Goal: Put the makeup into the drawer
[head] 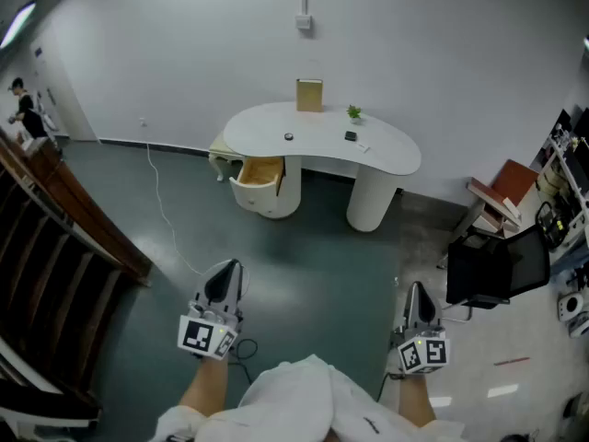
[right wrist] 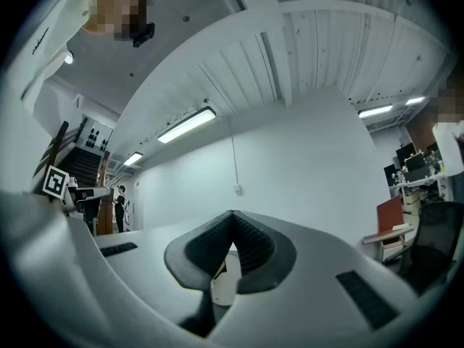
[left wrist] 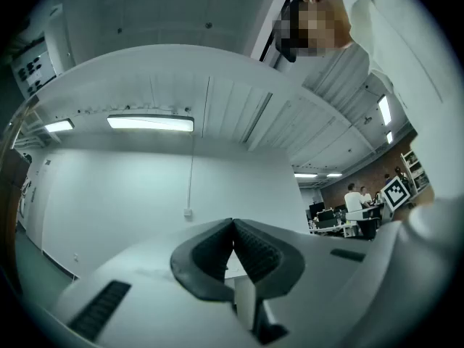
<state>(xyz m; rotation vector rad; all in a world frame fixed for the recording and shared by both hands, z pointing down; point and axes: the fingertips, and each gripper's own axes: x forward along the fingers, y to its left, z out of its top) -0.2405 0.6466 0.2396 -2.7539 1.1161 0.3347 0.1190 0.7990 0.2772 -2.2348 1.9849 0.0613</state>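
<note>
Head view: drawer [head: 258, 175] open, makeup items [head: 351, 136] on vanity table's [head: 391, 155] middle, apparently none stowed; left gripper [head: 228, 270], right gripper [head: 417, 291] well short, jaws pressed together, empty.

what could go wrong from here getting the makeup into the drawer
1. A white cable trails over the floor on the way to the desk; it could catch a foot.
2. The round item and black item on the desk look tiny; a grip may slip.
3. The left gripper and right gripper are shut and must open first.
</note>
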